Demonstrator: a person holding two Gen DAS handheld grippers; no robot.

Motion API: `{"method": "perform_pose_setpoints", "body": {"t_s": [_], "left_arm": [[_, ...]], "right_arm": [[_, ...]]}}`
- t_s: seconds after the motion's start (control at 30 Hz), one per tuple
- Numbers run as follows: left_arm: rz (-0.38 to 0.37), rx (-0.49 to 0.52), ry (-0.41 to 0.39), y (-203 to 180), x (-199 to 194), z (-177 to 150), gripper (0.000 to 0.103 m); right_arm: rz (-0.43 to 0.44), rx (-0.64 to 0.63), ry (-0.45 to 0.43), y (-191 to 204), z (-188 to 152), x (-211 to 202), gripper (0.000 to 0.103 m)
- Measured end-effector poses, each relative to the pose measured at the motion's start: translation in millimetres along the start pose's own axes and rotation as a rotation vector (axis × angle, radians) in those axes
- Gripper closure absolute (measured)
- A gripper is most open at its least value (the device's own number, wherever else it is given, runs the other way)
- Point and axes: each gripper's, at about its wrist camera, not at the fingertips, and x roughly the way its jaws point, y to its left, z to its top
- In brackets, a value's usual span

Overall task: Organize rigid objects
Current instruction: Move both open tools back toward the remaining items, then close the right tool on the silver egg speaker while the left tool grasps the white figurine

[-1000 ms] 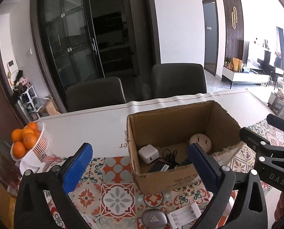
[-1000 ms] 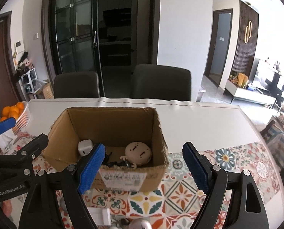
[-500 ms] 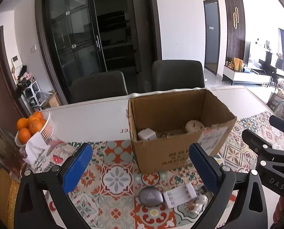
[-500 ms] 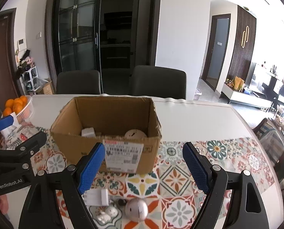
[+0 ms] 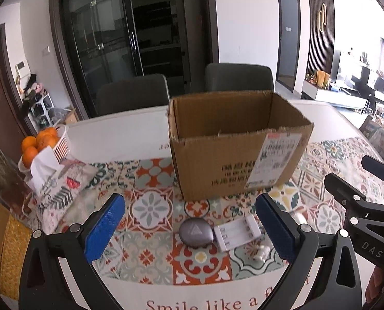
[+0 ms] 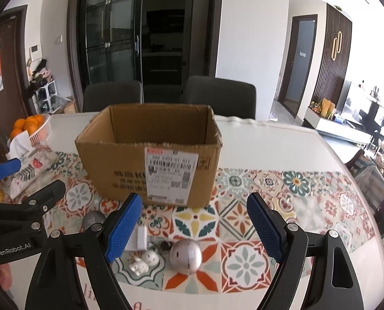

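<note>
Both grippers have drawn back and dropped since a second earlier, when they looked down into the box; its inside is now out of sight and a cluster of small items has come into view on the near side. Left gripper point(image 5: 189, 230) stands wide with nothing between its blue pads point(image 5: 102, 228), above a grey oval case point(image 5: 195, 232) that touches a white battery holder point(image 5: 237, 231). Right gripper point(image 6: 194, 226) is likewise spread wide and empty, over a silver ball-shaped gadget point(image 6: 186, 255). Just left of the ball lie two small white figurines point(image 6: 144, 261) and a white adapter point(image 6: 141, 237), partly hidden by the right gripper's left pad. All rest on a patterned tile-print mat point(image 6: 243, 222) covering the near part of the white table point(image 6: 269, 139). Behind them, well apart from the items, stands the open cardboard box point(image 6: 150, 155), upright, a shipping label point(image 6: 170, 174) on its near face. Farther left sit a tissue pack in a printed cover point(image 5: 57, 180) and a white basket of oranges point(image 5: 43, 140). Two dark chairs point(image 6: 219, 95) and dark glass doors point(image 6: 109, 38) close the background.
</note>
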Motion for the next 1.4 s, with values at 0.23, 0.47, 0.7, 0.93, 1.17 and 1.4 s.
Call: {"method": "perform_pose_setpoints", "body": {"t_s": [0.23, 0.47, 0.7, 0.93, 1.17, 1.4], "left_arm": [[-0.013, 0.0, 0.045, -3.3, 10.1, -21.6, 0.0], [-0.022, 0.014, 0.081, -8.9, 24.7, -40.2, 0.0], [-0.04, 0.029, 0.109, -15.9, 40.5, -57.4, 0.0], [-0.051, 0.046, 0.134, -23.4, 56.2, -74.0, 0.0], [-0.052, 0.088, 0.136, -28.9, 69.4, -86.4, 0.0], [-0.05, 0.103, 0.162, -29.8, 86.8, -94.0, 0.001]], "right_arm": [[0.023, -0.001, 0.037, 2.3, -22.0, 8.0, 0.02], [0.042, 0.005, 0.081, 2.7, -43.8, 23.9, 0.02], [0.055, 0.007, 0.119, 1.3, -63.3, 38.5, 0.02], [0.063, 0.02, 0.152, -2.3, -81.1, 55.4, 0.021], [0.068, 0.013, 0.163, -2.2, -94.6, 71.0, 0.022], [0.063, -0.016, 0.175, 2.7, -101.2, 89.6, 0.027]]}}
